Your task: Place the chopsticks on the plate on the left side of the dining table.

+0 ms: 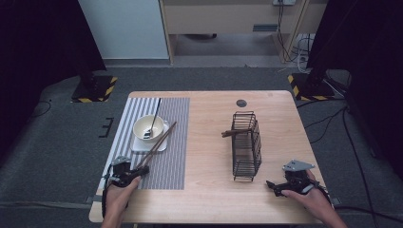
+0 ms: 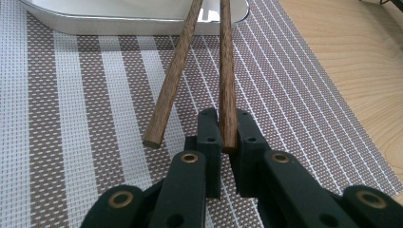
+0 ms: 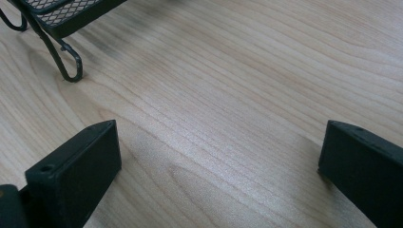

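A: Status pls, where are we w/ the sticks?

B: From my end: left gripper (image 2: 228,135) is clamped tight on one chopstick (image 2: 226,71), pinched right at its near end. That stick runs up fwd and leans on the white tray (image 1: 135,145) under the bowl (image 1: 148,127). In the high view the grip sits at the near edge of the striped placemat (image 1: 173,142), left side of the table (image 1: 209,199).

A: And the 2nd one?

B: Second chopstick (image 2: 173,80) lies loose just beside the held one, near end on the mat, far end also up on the tray. Not gripped, not touching the jaws as far as I can see.

A: Right side?

B: Right gripper (image 3: 218,166) is wide open, nothing between the jaws, just bare wood. It's parked near the table's right front corner, close to the foot of the black wire rack (image 1: 247,145). Rack stands mid-right, and 1 or 2 wooden sticks (image 1: 235,133) poke out its left side already; can't tell the exact count.

A: So progress?

B: My read: partway. Some sticks look to be in the rack, two are over by the bowl. One of those is grabbed but not lifted off the tray yet. Left to do, I'd guess: carry it across to the rack, then same for the loose one. There's also a spoon (image 1: 155,114) in the bowl, untouched
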Available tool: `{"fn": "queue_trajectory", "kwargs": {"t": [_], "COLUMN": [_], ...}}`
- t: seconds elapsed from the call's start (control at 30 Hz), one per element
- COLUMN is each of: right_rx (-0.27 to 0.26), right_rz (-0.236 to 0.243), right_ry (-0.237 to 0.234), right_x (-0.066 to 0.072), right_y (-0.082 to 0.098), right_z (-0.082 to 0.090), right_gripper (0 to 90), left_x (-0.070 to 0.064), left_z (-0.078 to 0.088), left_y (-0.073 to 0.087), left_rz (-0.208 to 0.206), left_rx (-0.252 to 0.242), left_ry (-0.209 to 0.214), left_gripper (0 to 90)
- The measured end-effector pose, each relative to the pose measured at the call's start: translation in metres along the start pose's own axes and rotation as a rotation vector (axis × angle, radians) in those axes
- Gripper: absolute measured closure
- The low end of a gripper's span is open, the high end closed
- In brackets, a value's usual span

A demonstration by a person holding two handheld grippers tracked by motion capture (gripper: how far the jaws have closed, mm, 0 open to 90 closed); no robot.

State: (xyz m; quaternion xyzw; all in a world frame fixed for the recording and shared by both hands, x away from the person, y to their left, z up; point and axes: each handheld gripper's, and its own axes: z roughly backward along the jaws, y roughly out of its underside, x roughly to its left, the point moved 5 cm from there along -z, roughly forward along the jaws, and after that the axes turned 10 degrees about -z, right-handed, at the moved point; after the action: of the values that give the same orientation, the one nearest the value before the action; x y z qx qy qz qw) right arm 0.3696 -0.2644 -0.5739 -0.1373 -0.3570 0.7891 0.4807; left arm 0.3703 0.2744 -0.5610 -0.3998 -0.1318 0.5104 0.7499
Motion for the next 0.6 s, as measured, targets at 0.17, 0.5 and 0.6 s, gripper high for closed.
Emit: {"fn": "queue_trajectory", "kwargs": {"t": [0.17,0.5,0.6], "right_rx": [0.000,0.000,0.000], "right_rz": [-0.001,0.000,0.000], "right_ry": [0.000,0.000,0.000], "right_x": [0.0001,0.0000,0.0000], "right_y": [0.0000,0.0000,0.0000], "right_z": [0.0000,0.0000,0.0000], "right_gripper": [0.2,0.2,0.2], "left_x": [0.0022,0.0037,0.0046], "left_z": [-0.0006,-0.0012,-0.0013], "left_y": [0.0007,0.0012,0.0012], "left_rz": [0.014,0.026,0.033], "left_rx": [-0.002,-0.004,-0.005], "left_ry": [0.005,0.014,0.016], "left_gripper": [82.9,82.7,82.7]}}
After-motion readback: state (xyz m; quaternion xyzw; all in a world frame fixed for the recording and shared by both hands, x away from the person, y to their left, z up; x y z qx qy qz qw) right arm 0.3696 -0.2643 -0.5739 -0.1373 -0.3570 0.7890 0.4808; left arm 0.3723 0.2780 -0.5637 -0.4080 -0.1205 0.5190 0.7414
